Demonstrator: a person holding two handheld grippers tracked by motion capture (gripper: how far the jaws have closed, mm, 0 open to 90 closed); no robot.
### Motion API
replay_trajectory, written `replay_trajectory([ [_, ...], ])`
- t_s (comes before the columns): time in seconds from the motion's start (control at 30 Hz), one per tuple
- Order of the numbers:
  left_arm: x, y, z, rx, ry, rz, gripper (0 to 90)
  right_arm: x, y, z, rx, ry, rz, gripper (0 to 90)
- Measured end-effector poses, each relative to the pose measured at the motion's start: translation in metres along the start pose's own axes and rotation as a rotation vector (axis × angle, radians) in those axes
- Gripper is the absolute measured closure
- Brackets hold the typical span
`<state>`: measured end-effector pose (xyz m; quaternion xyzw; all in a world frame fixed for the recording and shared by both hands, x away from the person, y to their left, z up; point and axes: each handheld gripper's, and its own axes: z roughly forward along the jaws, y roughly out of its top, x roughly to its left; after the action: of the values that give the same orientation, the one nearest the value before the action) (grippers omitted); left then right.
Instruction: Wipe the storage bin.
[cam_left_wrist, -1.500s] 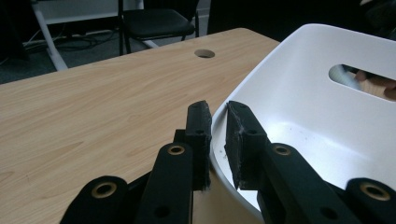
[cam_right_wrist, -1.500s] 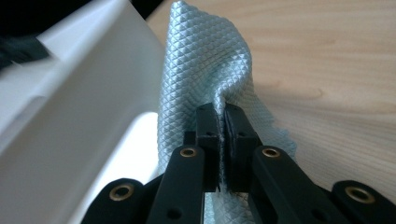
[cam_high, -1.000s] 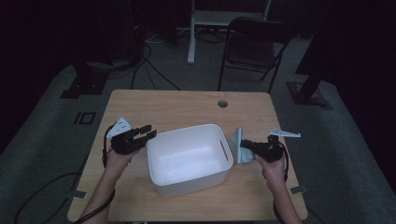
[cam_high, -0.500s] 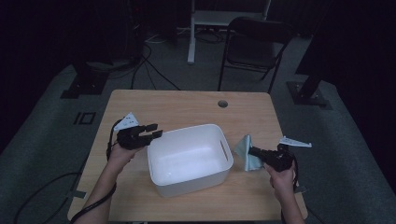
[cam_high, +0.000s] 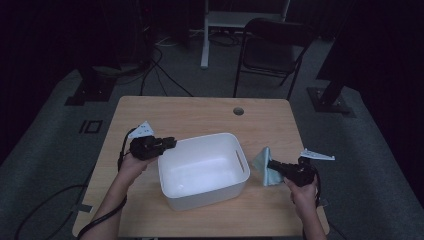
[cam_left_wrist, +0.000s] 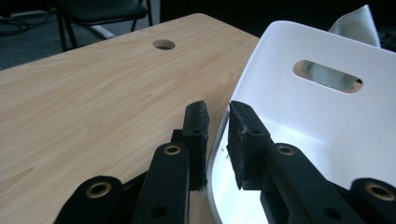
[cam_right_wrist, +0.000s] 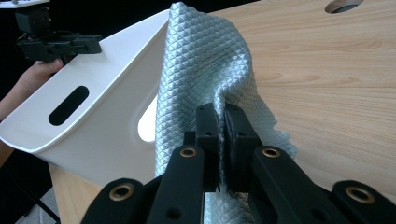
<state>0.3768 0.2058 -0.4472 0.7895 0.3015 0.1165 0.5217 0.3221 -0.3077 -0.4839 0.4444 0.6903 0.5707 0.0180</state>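
At table edges | left claw closing astride bin rim | right claw pinching cloth

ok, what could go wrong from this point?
1. The left gripper straddles only the thin rim of the white bin, its jaws just closing; the grip may slip and let the bin slide.
2. The right gripper pinches just a fold of the teal cloth, which hangs outside the bin wall; it could snag on the rim or drop onto the table.

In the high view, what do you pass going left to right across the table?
Left gripper at the tub's rim → white tub → blue-grey cloth → right gripper pinching that cloth.
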Motion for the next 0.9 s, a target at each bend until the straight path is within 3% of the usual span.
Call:
replay_trajectory([
  [0.1,-0.001,0.0,0.0,0.001,0.002,-0.014,78.5,0.001,0.0,0.0,0.003,0.0,-0.005,86.2],
  [0.33,-0.011,-0.005,-0.005,-0.001,-0.002,0.01,83.0,0.001,0.0,0.003,0.002,0.002,-0.007,86.1],
  [0.5,-0.017,-0.011,-0.009,-0.019,-0.004,-0.001,85.2,0.002,0.0,0.004,0.004,0.003,-0.008,86.1],
  [0.7,-0.026,-0.021,-0.018,-0.054,0.021,-0.022,87.2,0.001,0.0,0.003,0.002,0.002,-0.006,86.1],
  [0.9,-0.03,-0.02,-0.02,-0.036,0.05,-0.02,86.7,0.002,0.0,0.003,-0.004,0.004,-0.007,86.1],
])
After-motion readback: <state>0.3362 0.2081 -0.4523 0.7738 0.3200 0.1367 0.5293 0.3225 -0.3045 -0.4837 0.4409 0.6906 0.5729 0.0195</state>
